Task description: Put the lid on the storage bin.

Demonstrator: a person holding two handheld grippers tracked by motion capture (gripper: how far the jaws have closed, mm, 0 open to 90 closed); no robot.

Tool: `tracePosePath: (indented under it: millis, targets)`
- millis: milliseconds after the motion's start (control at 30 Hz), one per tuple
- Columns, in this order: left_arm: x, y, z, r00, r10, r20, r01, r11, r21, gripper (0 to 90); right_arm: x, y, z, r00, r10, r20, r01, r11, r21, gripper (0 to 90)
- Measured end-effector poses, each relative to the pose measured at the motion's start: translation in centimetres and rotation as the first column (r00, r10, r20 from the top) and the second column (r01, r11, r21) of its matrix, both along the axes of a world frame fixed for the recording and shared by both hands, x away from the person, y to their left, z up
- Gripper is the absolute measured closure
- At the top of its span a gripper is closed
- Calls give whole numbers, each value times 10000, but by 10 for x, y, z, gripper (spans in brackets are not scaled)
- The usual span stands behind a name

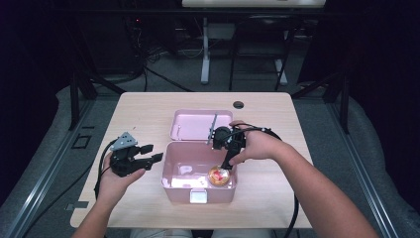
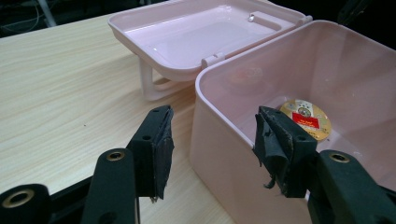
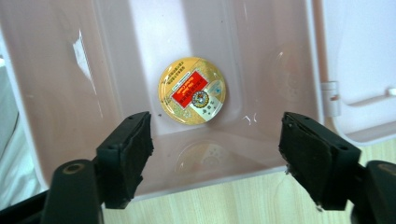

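An open pink plastic box (image 1: 178, 191) stands mid-table, its lid (image 1: 193, 126) tilted back behind it. A round golden tin with a red label (image 1: 219, 175) lies flat on the box floor, in its front right corner. My right gripper (image 1: 227, 163) hangs over that corner pointing down, open; in the right gripper view the tin (image 3: 192, 90) lies below and beyond the empty gap between the jaws (image 3: 217, 149). My left gripper (image 1: 153, 152) is held just left of the box, open and empty. Its view looks past the jaws (image 2: 212, 140) at the box's near corner (image 2: 224, 158) and the tin (image 2: 306, 119).
The light wooden table (image 1: 143, 109) has bare room left of, right of and behind the box. A cable hole (image 1: 238, 104) sits near its far edge. The box has a white latch (image 1: 199, 197) on its front wall. Desk legs and cables stand on the dark floor beyond.
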State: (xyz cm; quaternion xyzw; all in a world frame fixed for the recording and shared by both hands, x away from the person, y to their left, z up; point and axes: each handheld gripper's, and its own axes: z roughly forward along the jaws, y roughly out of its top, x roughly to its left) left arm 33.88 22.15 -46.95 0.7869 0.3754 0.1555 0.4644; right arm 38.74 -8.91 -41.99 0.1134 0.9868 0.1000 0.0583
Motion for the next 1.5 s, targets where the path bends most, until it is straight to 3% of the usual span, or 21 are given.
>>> tracePosePath:
  millis: [400, 667, 933, 1100, 1300, 1500]
  targets:
    - [-3, -4, 2, 9999, -132, -45, 132, 9999, 47, 455, 6, -9, 10, 9991, -340, 259, 328, 9984, 453, 277]
    - [-5, -7, 3, 9998, -195, 81, 193, 9997, 161, 452, 8, -16, 13, 9951, -992, 18, 989, 9934, 589, 306]
    - [-7, -11, 5, 9996, -249, 137, 246, 9994, 242, 444, 13, -27, 19, 9829, -1822, -255, 1839, 9763, 1142, 361]
    - [-8, -13, 5, 9994, -345, -72, 347, 9991, 260, 443, 17, -33, 19, 9762, -2160, -170, 2163, 9670, 1345, 389]
    - [-9, -15, 5, 9989, -411, -217, 415, 9990, 189, 444, 25, -39, 19, 9595, -2816, -8, 2790, 9503, 1380, 413]
    - [-9, -15, 4, 9981, -515, -339, 518, 9986, 85, 474, 32, -44, 18, 9392, -3432, 46, 3375, 9259, 1697, 451]
